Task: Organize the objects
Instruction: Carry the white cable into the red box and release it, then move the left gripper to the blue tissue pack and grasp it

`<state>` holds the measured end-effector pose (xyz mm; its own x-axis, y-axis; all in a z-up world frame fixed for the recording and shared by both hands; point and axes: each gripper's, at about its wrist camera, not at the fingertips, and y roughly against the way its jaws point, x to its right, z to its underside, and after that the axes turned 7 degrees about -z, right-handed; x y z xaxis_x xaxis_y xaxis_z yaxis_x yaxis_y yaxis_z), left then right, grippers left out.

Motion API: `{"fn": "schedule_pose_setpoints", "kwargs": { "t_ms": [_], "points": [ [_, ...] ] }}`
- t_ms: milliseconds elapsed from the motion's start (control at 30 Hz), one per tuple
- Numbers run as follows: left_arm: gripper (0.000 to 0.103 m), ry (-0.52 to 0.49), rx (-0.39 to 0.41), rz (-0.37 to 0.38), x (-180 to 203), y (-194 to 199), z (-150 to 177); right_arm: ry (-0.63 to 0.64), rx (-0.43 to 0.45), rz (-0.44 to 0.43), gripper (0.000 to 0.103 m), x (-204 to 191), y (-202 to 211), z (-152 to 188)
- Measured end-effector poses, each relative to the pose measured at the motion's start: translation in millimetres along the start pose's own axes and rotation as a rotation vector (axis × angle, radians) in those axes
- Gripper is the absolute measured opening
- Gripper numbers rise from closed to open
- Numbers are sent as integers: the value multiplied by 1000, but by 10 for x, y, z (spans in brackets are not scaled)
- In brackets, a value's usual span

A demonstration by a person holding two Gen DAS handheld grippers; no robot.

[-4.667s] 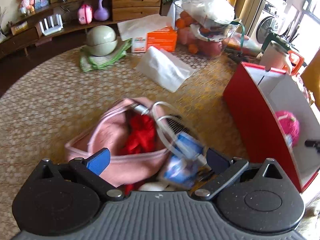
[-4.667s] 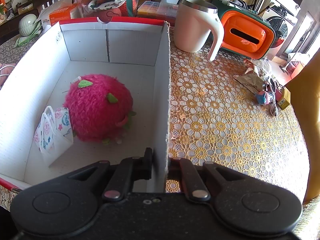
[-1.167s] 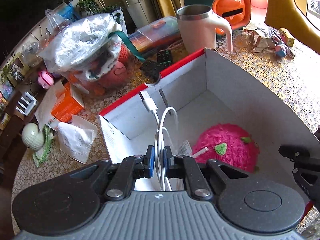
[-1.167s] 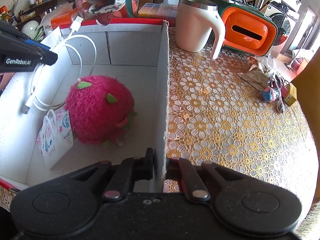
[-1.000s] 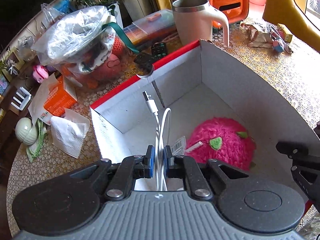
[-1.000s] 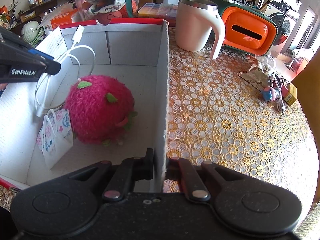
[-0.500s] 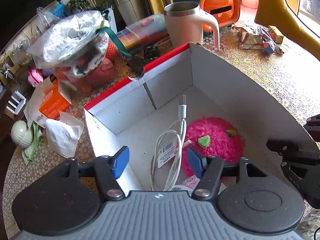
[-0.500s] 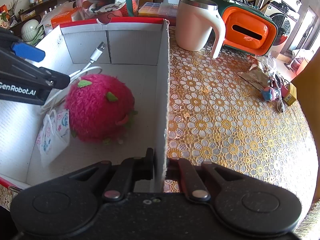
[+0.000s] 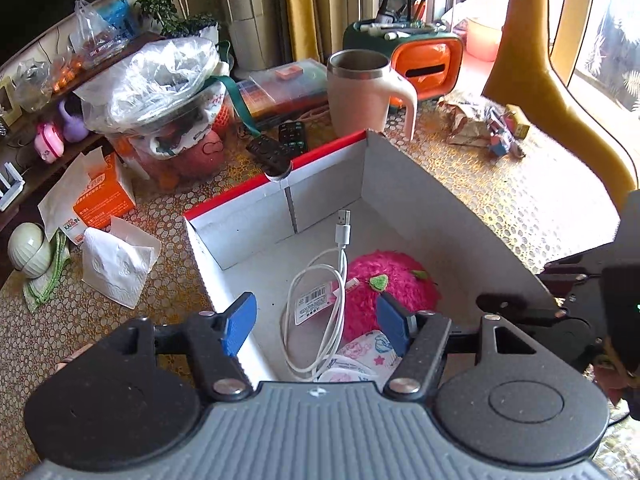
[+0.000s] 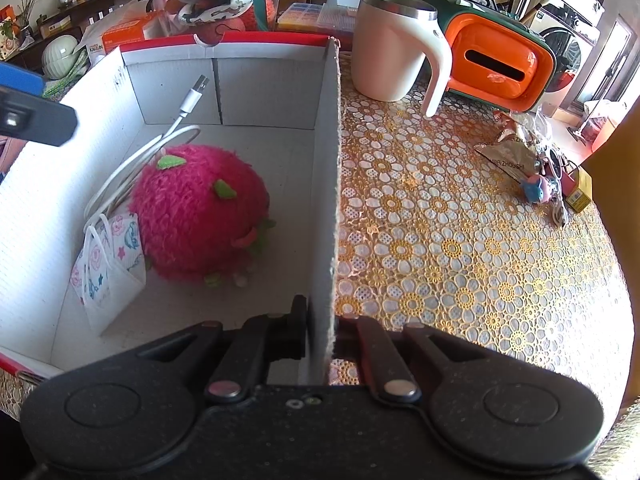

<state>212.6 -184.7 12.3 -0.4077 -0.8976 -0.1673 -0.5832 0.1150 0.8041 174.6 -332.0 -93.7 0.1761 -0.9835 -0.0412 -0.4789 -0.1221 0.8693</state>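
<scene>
Now left gripper (image 9: 316, 326) fingers just spread, empty, above box (image 9: 432, 208); right gripper (image 10: 320, 334) fingers pinching box wall edge.

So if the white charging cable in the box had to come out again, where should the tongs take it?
Probably at the straight run just below the USB plug of the white cable, coming from above. That end leans up against the back wall of the box, clear of the pink plush; the coil lies against the plush and mask.
</scene>
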Motion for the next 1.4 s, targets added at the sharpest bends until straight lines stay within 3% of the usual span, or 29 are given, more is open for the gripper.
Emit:
{"fn": "schedule_pose_setpoints", "kwargs": {
  "t_ms": [367,667,1100,1400],
  "points": [
    [70,38,30,24,-507,446,239,11,-3,5,5,-3,4,-2],
    [77,154,30,22,-1079,555,541,19,-10,8,6,-27,4,-6],
    [80,204,-28,57,-1332,169,1231,29,-18,13,6,-31,-12,-9],
    [80,212,-64,36,-1492,-149,1430,31,-19,16,7,-33,-14,-14]
  ]
}}
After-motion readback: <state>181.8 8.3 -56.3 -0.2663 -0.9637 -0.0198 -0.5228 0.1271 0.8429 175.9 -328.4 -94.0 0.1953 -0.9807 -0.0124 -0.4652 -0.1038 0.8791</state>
